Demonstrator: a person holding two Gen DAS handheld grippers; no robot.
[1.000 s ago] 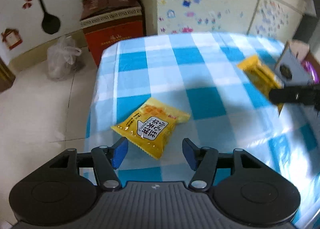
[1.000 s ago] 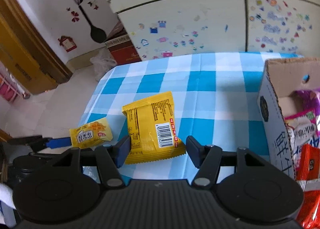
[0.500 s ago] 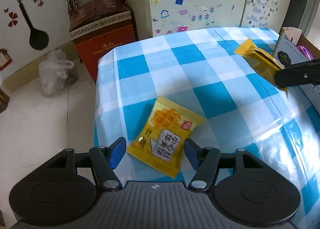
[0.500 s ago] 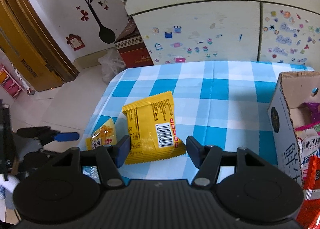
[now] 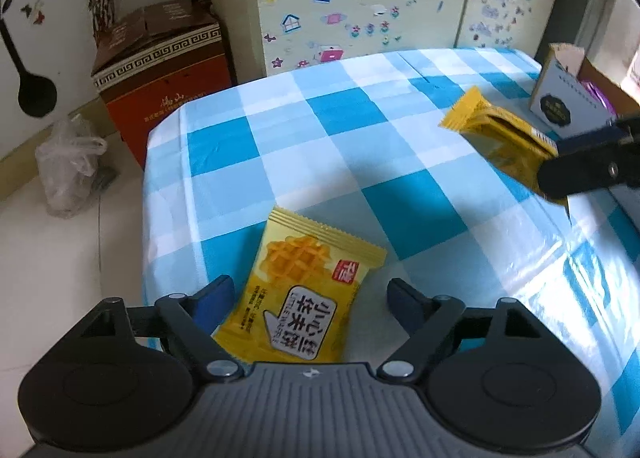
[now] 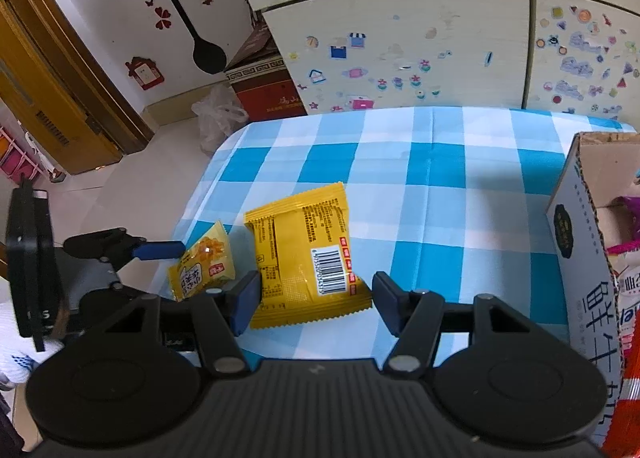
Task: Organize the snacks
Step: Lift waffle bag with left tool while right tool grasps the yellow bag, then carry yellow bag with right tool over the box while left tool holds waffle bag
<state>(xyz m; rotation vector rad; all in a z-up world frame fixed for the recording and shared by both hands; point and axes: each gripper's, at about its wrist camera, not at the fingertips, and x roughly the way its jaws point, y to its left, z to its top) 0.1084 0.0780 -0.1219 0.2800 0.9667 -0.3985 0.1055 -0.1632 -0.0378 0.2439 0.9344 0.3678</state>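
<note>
Left gripper (image 5: 308,300): we have just been widening its jaws to straddle the waffle packet (image 5: 298,292); pads clear of it.
Right gripper (image 6: 316,300): released, astride the larger yellow packet (image 6: 306,260).
Both packets: flat on the checked tablecloth (image 6: 440,186), near the snack box (image 6: 580,242), their likely destination.

cardboard box (image 6: 576,242) cut off by right edge; its snacks (image 6: 628,282) only partly visible.

Left gripper (image 5: 308,298), right gripper (image 6: 316,294): black ribbed bodies, blue jaws, silver screws.
</note>
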